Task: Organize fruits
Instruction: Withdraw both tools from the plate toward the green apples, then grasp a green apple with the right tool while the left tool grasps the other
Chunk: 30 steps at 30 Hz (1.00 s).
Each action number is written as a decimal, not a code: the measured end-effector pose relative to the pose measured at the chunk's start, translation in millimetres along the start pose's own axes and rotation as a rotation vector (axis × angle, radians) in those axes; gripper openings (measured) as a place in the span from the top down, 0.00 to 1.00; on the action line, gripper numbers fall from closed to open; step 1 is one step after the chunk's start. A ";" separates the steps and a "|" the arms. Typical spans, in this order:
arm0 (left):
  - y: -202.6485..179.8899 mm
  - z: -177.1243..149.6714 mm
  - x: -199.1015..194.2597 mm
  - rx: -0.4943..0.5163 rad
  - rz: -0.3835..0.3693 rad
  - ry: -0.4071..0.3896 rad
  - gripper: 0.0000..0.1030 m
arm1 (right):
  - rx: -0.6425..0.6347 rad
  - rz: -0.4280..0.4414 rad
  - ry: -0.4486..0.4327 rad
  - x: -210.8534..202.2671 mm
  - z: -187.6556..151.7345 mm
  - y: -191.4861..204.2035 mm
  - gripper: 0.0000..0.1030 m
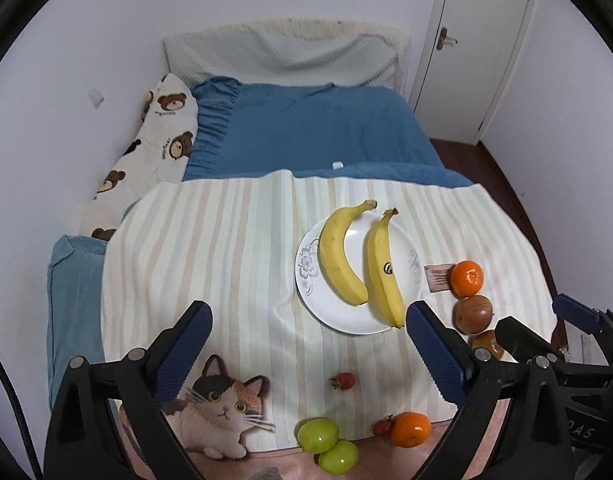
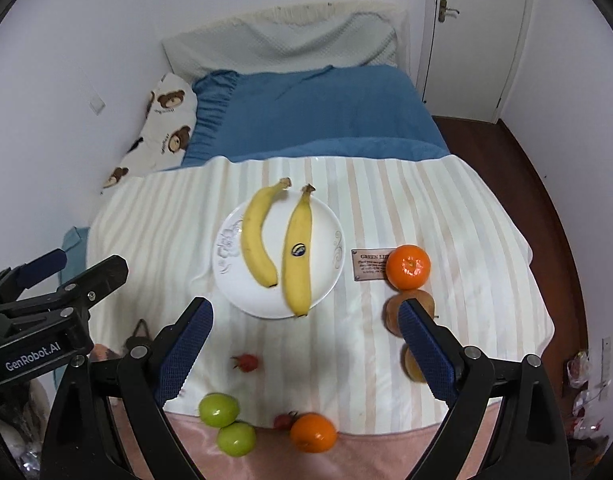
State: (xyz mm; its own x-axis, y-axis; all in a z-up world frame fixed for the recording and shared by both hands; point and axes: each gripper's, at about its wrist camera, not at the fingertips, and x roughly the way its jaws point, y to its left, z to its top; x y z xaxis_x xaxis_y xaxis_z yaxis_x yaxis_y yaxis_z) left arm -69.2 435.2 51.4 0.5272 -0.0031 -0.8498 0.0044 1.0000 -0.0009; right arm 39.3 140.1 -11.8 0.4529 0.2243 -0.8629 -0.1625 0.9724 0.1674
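Green apples (image 2: 226, 424), two, touching, near edge of striped cloth (image 2: 458, 216). Left gripper (image 1: 308, 334) jaws wide, empty. White plate (image 2: 330, 240) centre, two bananas (image 2: 296, 256) on it. Right gripper (image 2: 304, 330) wide, empty. Orange (image 2: 408, 267) and brown fruits (image 1: 473, 313) right.

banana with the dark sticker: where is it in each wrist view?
Left wrist: the stickered banana is right of centre, the right-hand fruit on the white plate.
Right wrist: it lies just left of centre, again the right-hand one.
Shared landmark: the brown label patch right of the plate.
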 end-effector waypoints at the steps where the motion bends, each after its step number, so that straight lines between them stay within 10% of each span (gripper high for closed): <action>1: 9.5 -3.1 -17.0 0.000 -0.001 -0.009 0.03 | 0.004 0.005 -0.012 -8.4 -3.5 2.1 0.07; 4: 11.3 0.6 -54.0 0.001 -0.004 -0.025 0.03 | 0.016 0.020 -0.036 -29.7 -13.7 8.6 0.07; 7: -38.1 2.6 -0.1 -0.005 -0.001 -0.021 0.03 | 0.036 0.040 -0.047 -45.9 -27.0 13.2 0.07; 15: -26.9 -86.4 1.7 -0.015 -0.004 0.122 0.03 | 0.111 0.048 0.054 -30.7 -81.8 5.8 0.07; 30: -72.8 -146.1 251.6 0.059 -0.114 0.571 0.04 | 0.286 0.276 0.364 97.9 -211.7 -22.8 0.16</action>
State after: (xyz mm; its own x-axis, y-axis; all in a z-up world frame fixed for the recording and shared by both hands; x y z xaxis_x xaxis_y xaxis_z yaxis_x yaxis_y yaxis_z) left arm -61.0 362.2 -239.3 -0.0210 -0.0924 -0.9955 0.0899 0.9915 -0.0940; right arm -98.2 126.2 -201.0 0.0858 0.4864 -0.8695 0.0356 0.8707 0.4906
